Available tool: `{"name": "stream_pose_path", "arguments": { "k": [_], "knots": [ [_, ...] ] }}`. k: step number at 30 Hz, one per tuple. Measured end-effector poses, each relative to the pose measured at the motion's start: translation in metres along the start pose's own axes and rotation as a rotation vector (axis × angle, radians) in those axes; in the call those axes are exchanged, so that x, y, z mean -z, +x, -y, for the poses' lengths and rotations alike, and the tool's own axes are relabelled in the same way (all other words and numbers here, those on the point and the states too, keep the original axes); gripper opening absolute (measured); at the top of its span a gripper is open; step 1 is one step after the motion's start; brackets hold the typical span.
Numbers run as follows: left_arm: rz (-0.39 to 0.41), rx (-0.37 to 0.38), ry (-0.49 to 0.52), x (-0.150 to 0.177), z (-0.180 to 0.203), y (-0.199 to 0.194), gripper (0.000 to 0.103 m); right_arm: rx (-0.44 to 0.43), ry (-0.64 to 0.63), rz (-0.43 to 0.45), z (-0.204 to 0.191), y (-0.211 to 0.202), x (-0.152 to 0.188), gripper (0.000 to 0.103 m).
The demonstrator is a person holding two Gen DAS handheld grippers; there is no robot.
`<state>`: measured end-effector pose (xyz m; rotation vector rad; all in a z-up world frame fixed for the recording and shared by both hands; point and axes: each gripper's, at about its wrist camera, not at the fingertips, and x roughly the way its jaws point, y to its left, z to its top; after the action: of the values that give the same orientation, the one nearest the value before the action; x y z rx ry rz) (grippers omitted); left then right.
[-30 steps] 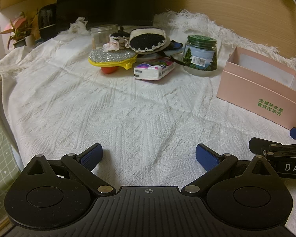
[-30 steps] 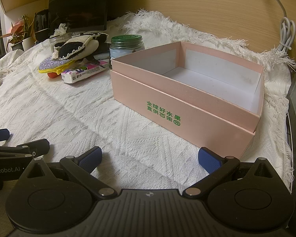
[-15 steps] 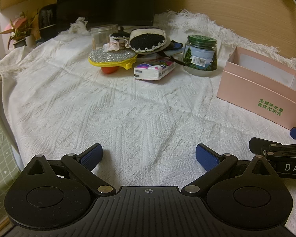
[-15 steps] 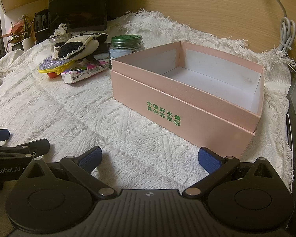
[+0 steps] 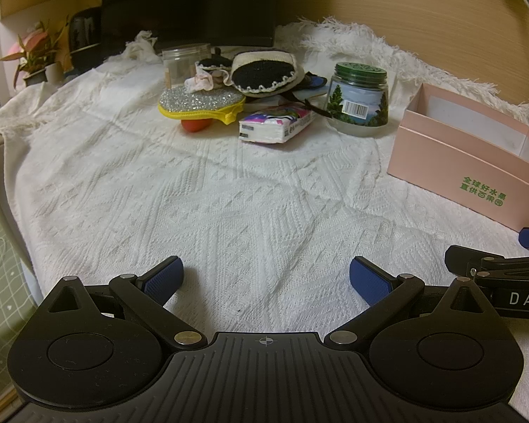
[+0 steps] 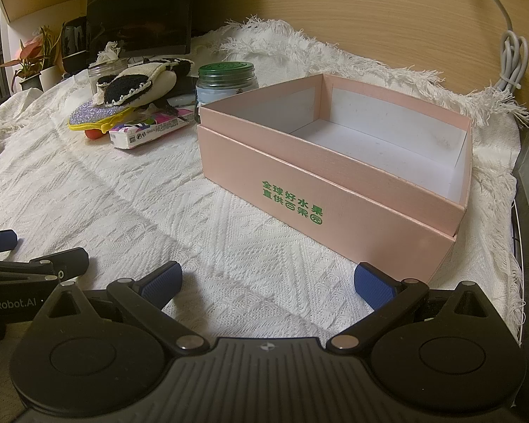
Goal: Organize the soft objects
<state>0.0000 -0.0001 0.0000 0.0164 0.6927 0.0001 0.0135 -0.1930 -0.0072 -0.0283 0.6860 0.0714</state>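
Observation:
A pile of soft objects lies at the far side of the white cloth: a glittery silver pad with yellow rim (image 5: 201, 104), a black-and-cream knitted pad (image 5: 264, 72), a tissue pack (image 5: 277, 127) and a small pink cloth piece (image 5: 199, 83). The pile also shows in the right wrist view, with the glittery pad (image 6: 95, 114) and tissue pack (image 6: 148, 132). An open pink box (image 6: 335, 172) stands right; it shows in the left wrist view (image 5: 469, 162). My left gripper (image 5: 266, 275) is open and empty over the near cloth. My right gripper (image 6: 266, 280) is open and empty before the box.
A green-lidded jar (image 5: 358, 98) stands between the pile and the box. A clear plastic jar (image 5: 181, 63) stands behind the pile, and a red ball (image 5: 194, 125) lies under the glittery pad. A dark monitor (image 6: 141, 10), potted plants (image 5: 35, 56) and a cable (image 6: 511, 53) are behind.

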Motion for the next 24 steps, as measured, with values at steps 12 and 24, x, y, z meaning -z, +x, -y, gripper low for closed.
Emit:
{"name": "stream_pose_path", "arguments": {
  "k": [12, 24],
  "knots": [
    [0.001, -0.001, 0.001, -0.002, -0.002, 0.000, 0.103, 0.000, 0.000, 0.000, 0.000, 0.000, 0.000, 0.103],
    [-0.059, 0.017, 0.012, -0.016, -0.008, 0.002, 0.102, -0.001, 0.020, -0.078, 0.000, 0.001, -0.008, 0.103]
  ]
}}
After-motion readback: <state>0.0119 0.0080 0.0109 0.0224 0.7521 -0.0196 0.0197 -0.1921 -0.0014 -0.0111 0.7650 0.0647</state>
